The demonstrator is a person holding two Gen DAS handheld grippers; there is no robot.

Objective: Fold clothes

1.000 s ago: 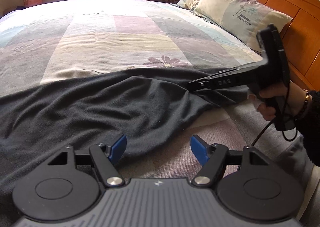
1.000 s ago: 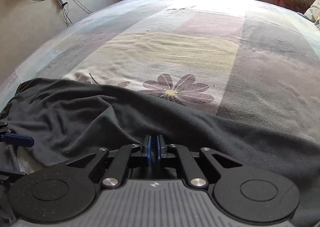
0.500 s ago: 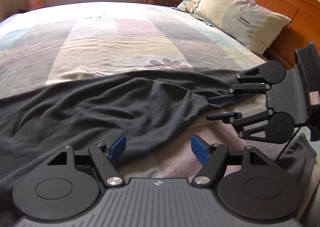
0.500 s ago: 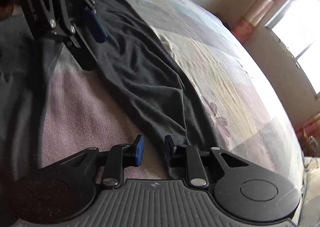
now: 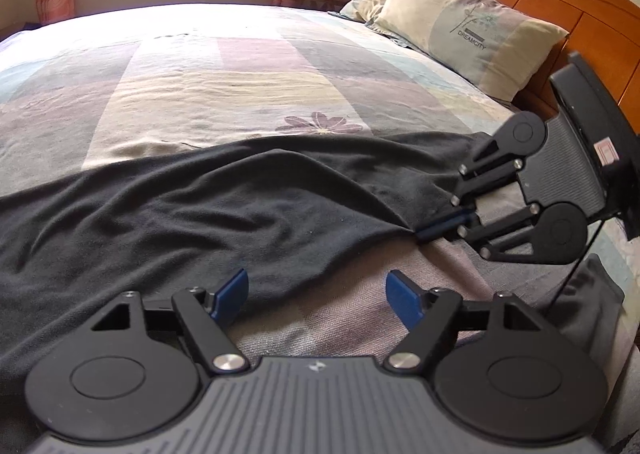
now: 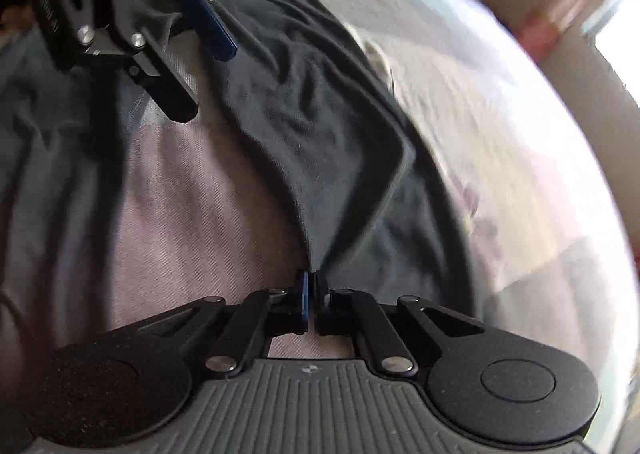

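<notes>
A dark grey garment (image 5: 200, 214) lies spread and wrinkled across the near part of the bed. My left gripper (image 5: 316, 294) hovers over its near edge, jaws opening. Its left pad is above the cloth and its right pad above bare sheet, with nothing pinched. My right gripper (image 5: 426, 232), turned on its side, is shut on the garment's right-hand edge. The right wrist view shows that edge (image 6: 312, 126) drawn to a point between the closed pads of the right gripper (image 6: 310, 282). The left gripper (image 6: 206, 82) stands open at the top left of that view.
The bed has a pastel patchwork sheet (image 5: 240, 74) with a flower print. Two pillows (image 5: 472, 30) lean on a wooden headboard (image 5: 580, 6) at the right. Another dark fold of cloth (image 5: 592, 302) hangs at the bed's right edge. A curtained window is on the far wall.
My right gripper rolled onto its side, opened briefly, then shut on the garment's edge further right. The left gripper stayed in place and its jaws spread a little wider.
</notes>
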